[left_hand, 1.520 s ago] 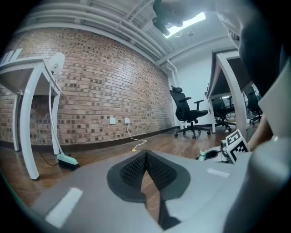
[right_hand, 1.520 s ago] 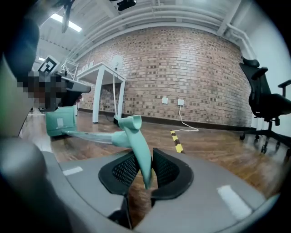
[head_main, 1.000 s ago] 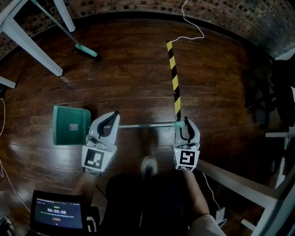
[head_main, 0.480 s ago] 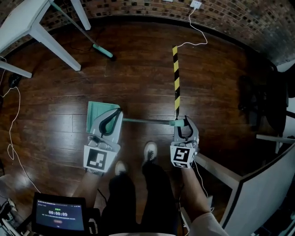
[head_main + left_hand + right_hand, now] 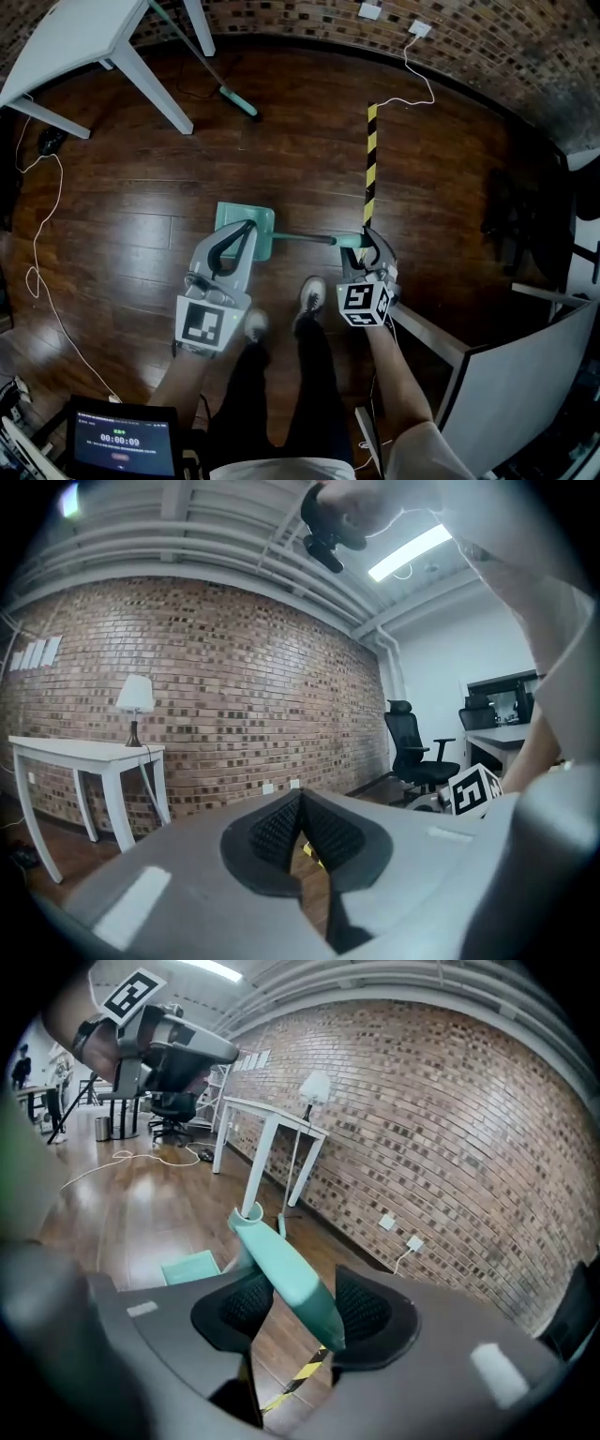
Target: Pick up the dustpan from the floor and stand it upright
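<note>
Midair, right gripper (image 5: pixel 370 240) jaws opening round dustpan handle (image 5: pixel 289 1282), left gripper (image 5: pixel 244 228) shut, pan (image 5: pixel 265 225) half-hidden

Teal dustpan (image 5: pixel 264 225), yellow-black striped tape (image 5: pixel 370 164), dark brown plank floor (image 5: pixel 131 216), white table (image 5: pixel 75 37).

The dark brown wooden plank floor (image 5: pixel 141 216) is smooth and glossy, with light reflecting on it. The teal dustpan (image 5: pixel 264 230) looks like smooth plastic, and its thin shaft (image 5: pixel 305 238) like bare grey metal. The red-brown brick wall (image 5: pixel 206 667) is rough and matt. The white table (image 5: pixel 75 37) seems painted and smooth. The grey left gripper (image 5: pixel 298 803) has a matt plastic shell and black, finely ribbed pads (image 5: pixel 267 832).
</note>
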A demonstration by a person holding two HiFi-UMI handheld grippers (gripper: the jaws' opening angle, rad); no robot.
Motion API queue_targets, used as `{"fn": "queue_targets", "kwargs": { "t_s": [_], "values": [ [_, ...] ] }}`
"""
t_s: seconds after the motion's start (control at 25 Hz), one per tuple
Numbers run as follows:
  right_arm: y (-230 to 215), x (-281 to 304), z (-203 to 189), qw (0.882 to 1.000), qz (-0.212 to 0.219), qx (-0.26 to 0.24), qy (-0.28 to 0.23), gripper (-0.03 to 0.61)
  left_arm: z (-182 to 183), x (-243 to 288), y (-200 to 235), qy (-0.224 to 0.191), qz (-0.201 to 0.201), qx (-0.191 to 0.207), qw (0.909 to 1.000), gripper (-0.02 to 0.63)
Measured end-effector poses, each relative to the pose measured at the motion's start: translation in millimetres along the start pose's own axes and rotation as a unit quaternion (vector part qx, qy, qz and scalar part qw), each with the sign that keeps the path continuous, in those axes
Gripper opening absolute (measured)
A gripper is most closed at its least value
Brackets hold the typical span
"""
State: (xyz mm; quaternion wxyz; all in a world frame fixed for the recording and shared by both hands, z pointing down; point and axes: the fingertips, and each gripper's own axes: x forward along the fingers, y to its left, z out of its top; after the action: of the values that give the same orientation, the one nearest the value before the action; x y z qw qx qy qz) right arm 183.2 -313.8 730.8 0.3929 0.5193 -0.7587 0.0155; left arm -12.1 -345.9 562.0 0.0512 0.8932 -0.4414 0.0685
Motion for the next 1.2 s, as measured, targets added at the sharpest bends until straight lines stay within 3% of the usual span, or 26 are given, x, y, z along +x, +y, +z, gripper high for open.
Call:
{"fn": "queue_targets", "kwargs": {
  "t_s": [0.32, 0.4, 0.56, 0.84, 1.04, 1.2],
  "values": [
    [49, 11, 72, 0.994, 0.106, -0.034, 0.019, 0.243, 44, -33, 33, -0.001, 0.029, -0.002, 0.9996, 0.002],
    [63, 7, 87, 0.990, 0.138, -0.001, 0.019, 0.284, 55, -43, 36, -0.004, 0.032, -0.003, 0.9995, 0.002],
    [74, -7, 122, 0.984, 0.170, 0.059, -0.003, 0.299, 80, -61, 44, -0.010, 0.046, -0.004, 0.9989, 0.002],
    [60, -43, 161, 0.982, 0.144, 0.114, -0.033, 0.287, 104, -81, 51, -0.020, 0.052, -0.007, 0.9984, 0.002],
    [31, -97, 205, 0.978, 0.095, 0.150, -0.105, 0.187, 129, -97, 54, -0.033, 0.043, 0.002, 0.9985, 0.002],
    [-7, -163, 257, 0.969, 0.044, 0.162, -0.180, 0.014, 175, -104, 49, -0.038, 0.020, 0.009, 0.9991, 0.002]
  ]
}}
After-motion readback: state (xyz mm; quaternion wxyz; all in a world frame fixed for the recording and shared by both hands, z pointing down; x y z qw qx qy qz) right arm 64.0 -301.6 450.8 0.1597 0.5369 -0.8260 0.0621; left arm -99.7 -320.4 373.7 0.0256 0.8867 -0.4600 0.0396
